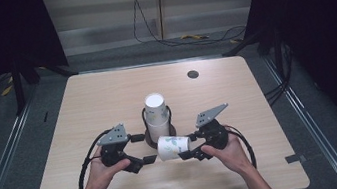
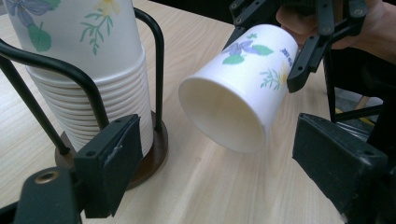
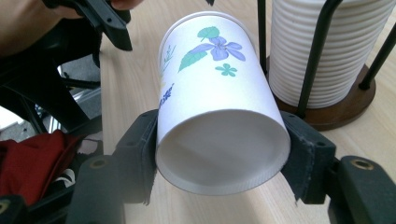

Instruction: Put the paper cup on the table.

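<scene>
- Wooden tabletop [image 1: 106, 98], dark room; cup stack [image 1: 156, 110] upright in wire holder [image 1: 146, 123]
- right tongs [image 1: 189, 153] clamp one paper cup [image 1: 173, 146] sideways, beside stack; left tongs [image 1: 148, 159] open, empty
- cup looks pulled free; handover or placement remains

High view looks down; both gripper views closely share the paper cup [image 2: 243, 88].
</scene>
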